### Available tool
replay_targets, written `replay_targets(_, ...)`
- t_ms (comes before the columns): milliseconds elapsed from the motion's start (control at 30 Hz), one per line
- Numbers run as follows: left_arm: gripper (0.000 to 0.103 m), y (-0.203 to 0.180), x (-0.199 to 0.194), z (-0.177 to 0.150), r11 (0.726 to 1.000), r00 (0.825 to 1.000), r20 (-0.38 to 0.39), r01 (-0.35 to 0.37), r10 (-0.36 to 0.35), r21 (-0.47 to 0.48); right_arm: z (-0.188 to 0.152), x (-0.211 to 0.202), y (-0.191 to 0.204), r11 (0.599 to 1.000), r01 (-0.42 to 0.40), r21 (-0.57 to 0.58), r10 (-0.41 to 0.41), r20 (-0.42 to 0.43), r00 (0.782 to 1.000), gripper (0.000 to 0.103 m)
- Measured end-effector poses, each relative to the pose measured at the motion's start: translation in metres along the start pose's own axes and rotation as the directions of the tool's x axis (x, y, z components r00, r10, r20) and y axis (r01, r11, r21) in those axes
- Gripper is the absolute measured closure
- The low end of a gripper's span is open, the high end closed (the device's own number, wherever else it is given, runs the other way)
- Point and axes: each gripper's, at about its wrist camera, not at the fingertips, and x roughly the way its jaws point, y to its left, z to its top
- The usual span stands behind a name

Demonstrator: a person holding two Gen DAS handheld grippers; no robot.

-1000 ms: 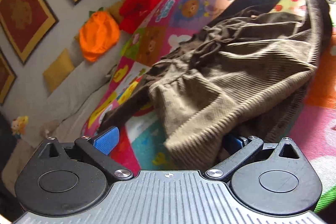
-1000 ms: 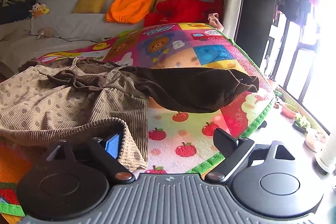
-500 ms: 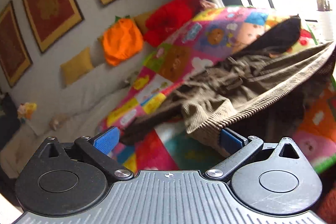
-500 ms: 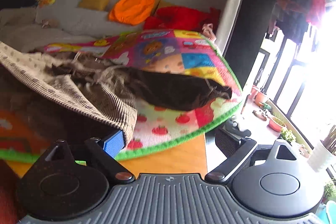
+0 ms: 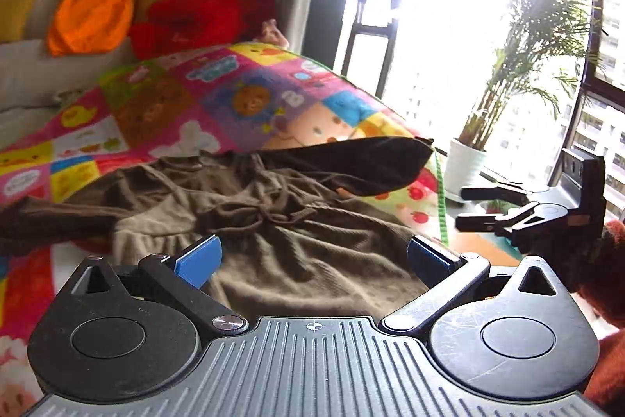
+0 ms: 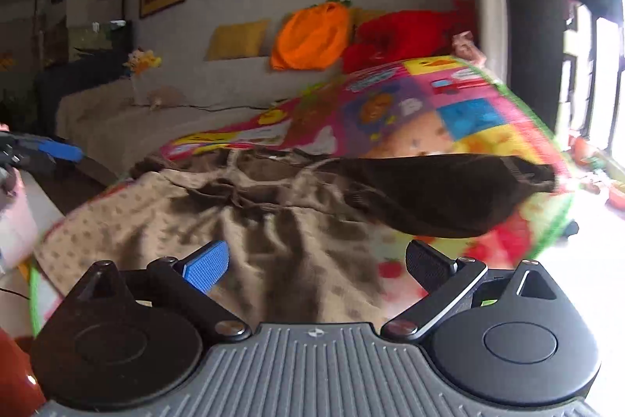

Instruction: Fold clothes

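A brown corduroy dress [image 5: 281, 241] with dots and darker sleeves lies spread on the colourful play mat [image 5: 218, 96]; it also shows in the right wrist view [image 6: 250, 229]. One dark sleeve [image 6: 441, 194] sticks out to the right. My left gripper [image 5: 312, 256] is open and empty above the hem. My right gripper [image 6: 316, 264] is open and empty above the hem too. The right gripper shows at the right of the left wrist view [image 5: 527, 213], off the mat's edge.
The mat covers a table whose wooden edge [image 5: 476, 245] shows at the right. A sofa [image 6: 164, 104] with orange [image 6: 312, 38], yellow and red cushions stands behind. A potted palm [image 5: 468, 163] stands by the bright window.
Both grippers held the dress hem lifted half a second ago; now they have let go and the dress lies flat. Both cameras have swung to face the mat squarely.
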Motion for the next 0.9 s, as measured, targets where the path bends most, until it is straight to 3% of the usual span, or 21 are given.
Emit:
replay_targets(100, 0.000, 0.003, 0.047, 0.002, 0.997, 0.997, -0.017, -0.071, 0.071, -0.013, 0.009, 0.051, 0.011, 0.998, -0.061, -0.007, 0.061, -0.038, 0.997, 0.005)
replay_targets(267, 0.000, 0.052, 0.092, 0.000, 0.957, 0.979, -0.028, -0.203, 0.201, -0.209, 0.016, 0.110, 0.004, 0.999, -0.045, 0.029, 0.047, -0.068, 0.997, 0.005)
replay_targets(467, 0.000, 0.094, 0.094, -0.029, 0.902, 0.983, -0.058, -0.184, 0.176, -0.390, 0.001, 0.119, -0.039, 0.980, 0.004, 0.199, 0.017, -0.104, 0.994, 0.005)
replay_targets(567, 0.000, 0.101, 0.092, -0.031, 0.888, 0.984, -0.044, -0.173, 0.171, -0.427, 0.001, 0.104, -0.050, 0.976, 0.136, 0.170, -0.124, -0.078, 0.989, 0.005)
replay_targets(633, 0.000, 0.096, 0.093, -0.031, 0.890, 0.981, -0.049, -0.189, 0.185, -0.415, 0.009, 0.087, -0.055, 0.959, 0.256, 0.126, -0.257, -0.008, 0.966, 0.005)
replay_targets(733, 0.000, 0.092, 0.095, -0.030, 0.894, 0.979, -0.058, -0.204, 0.197, -0.399, 0.029, 0.068, -0.075, 0.888, 0.437, 0.146, -0.449, 0.069, 0.891, 0.005)
replay_targets(800, 0.000, 0.092, 0.096, -0.030, 0.893, 0.979, -0.057, -0.200, 0.194, -0.403, 0.039, 0.067, -0.095, 0.839, 0.513, 0.183, -0.530, 0.059, 0.846, 0.006)
replay_targets(900, 0.000, 0.093, 0.094, -0.030, 0.892, 0.981, -0.054, -0.192, 0.187, -0.409, 0.050, 0.073, -0.127, 0.768, 0.596, 0.236, -0.613, 0.003, 0.790, 0.018)
